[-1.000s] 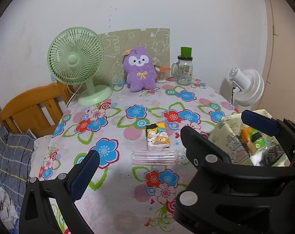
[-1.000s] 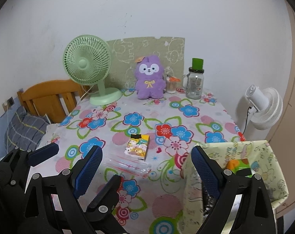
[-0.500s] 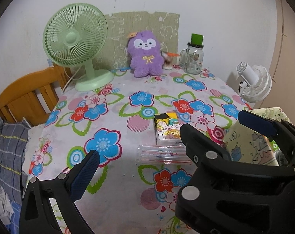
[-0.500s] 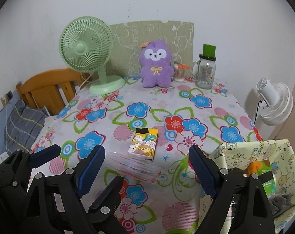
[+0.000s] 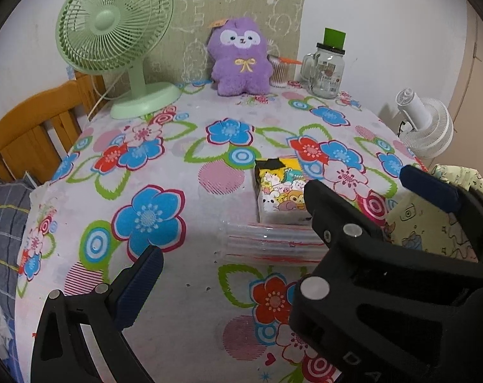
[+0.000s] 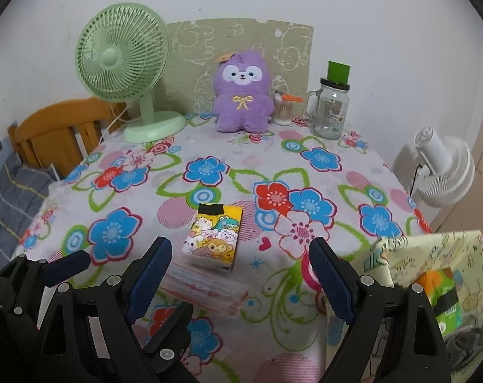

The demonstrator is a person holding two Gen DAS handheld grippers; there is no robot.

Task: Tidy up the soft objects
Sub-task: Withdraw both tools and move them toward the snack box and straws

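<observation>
A cartoon-printed tissue pack (image 6: 214,238) lies mid-table on the floral tablecloth (image 6: 305,166), its near end on a clear plastic bag with red stripes (image 6: 206,282). A purple plush toy (image 6: 241,92) sits upright at the back. A pale patterned fabric bin (image 6: 433,255) stands at the table's right edge with soft things inside. My right gripper (image 6: 238,274) is open and empty, its fingers either side of the pack's near end. My left gripper (image 5: 228,252) is open and empty, to the left. The pack (image 5: 281,193), bag (image 5: 267,242) and plush (image 5: 240,57) show in the left wrist view too.
A green desk fan (image 6: 126,73) stands back left, a glass jar mug with a green lid (image 6: 330,108) and a toothpick holder (image 6: 283,110) back right. A wooden chair (image 6: 63,134) is at the left, a white fan (image 6: 445,169) beyond the right edge.
Both grippers have moved forward and down toward the tissue pack and plastic bag. Both stay open and empty.
</observation>
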